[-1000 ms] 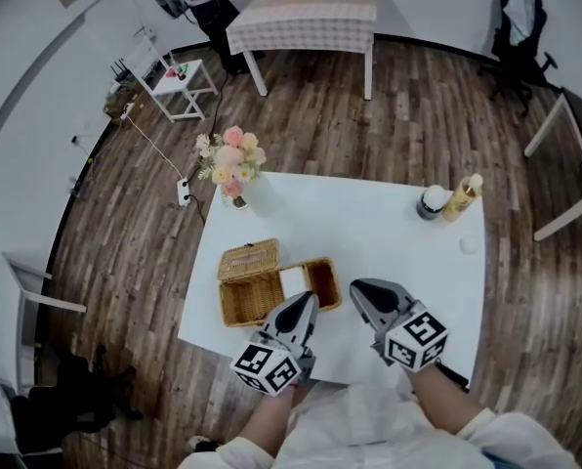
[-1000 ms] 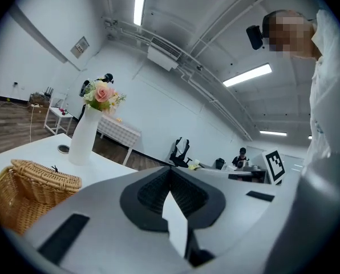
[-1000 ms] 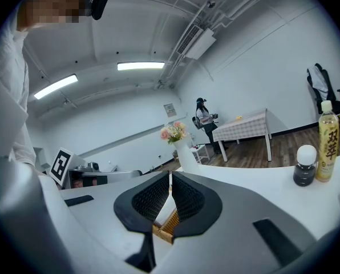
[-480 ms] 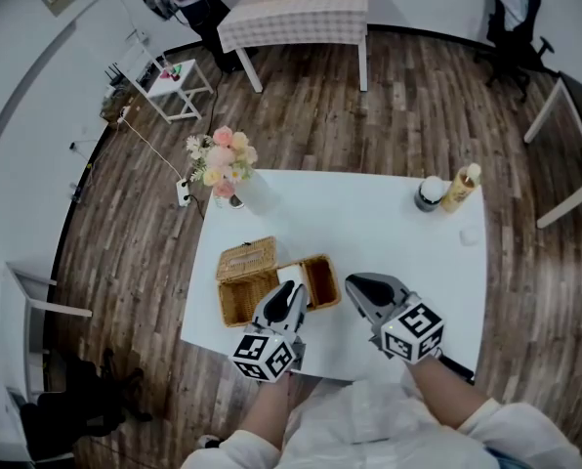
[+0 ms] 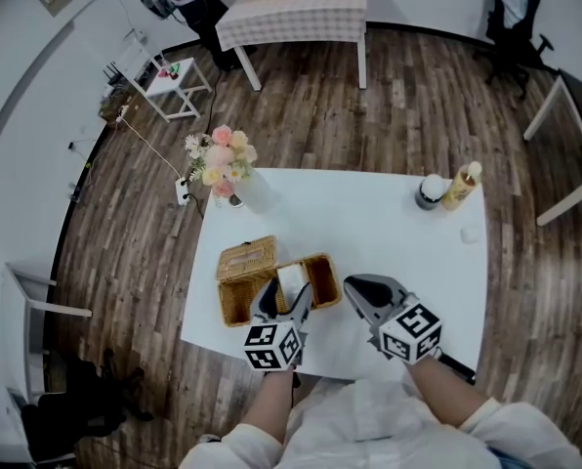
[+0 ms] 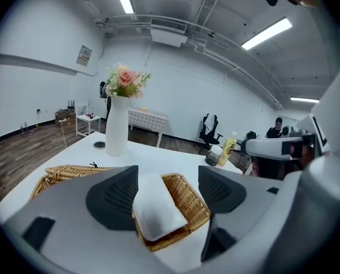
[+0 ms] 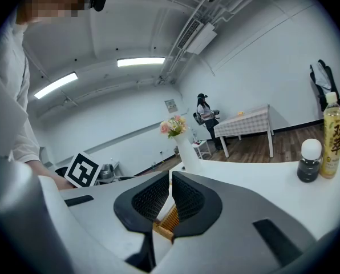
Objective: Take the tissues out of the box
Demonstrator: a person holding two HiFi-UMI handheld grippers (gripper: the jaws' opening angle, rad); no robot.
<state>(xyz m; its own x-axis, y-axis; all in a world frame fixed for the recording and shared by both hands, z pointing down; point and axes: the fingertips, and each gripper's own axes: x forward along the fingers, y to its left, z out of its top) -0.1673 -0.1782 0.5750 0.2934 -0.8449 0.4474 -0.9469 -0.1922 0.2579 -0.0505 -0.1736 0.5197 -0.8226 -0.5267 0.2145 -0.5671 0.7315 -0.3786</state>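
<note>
- The wicker box [image 5: 230, 311] stands on the white desk [image 5: 369, 228], close to its left edge and toward the near-left corner. Its lid [image 5: 248, 259] is thrown back flat on the far side.
- The tissues [image 5: 291, 279] are a white folded wad. They lie in the open box and rise above its rim at the middle.
- The left gripper [image 5: 283, 299] points down into the box from the near edge. Its claw is spread wide and has just been opening. The tissues sit between the two pads, close to the left one but not pinched.
- The right gripper [image 5: 355, 287] hangs over the near edge, just right of the box. Its claw is pressed nearly together with only a thin slit, and nothing is in it.
- A white vase of flowers [image 5: 255, 195] stands at the far-left corner, well apart from the box.
- A yellow bottle [image 5: 462, 191] and a dark jar [image 5: 430, 198] with a white cap stand side by side at the far-right corner. A small white object [image 5: 470, 234] lies near the right edge; what it is cannot be told.
- A broad bare stretch of desk runs from the box to the right edge and back to the far edge.
</note>
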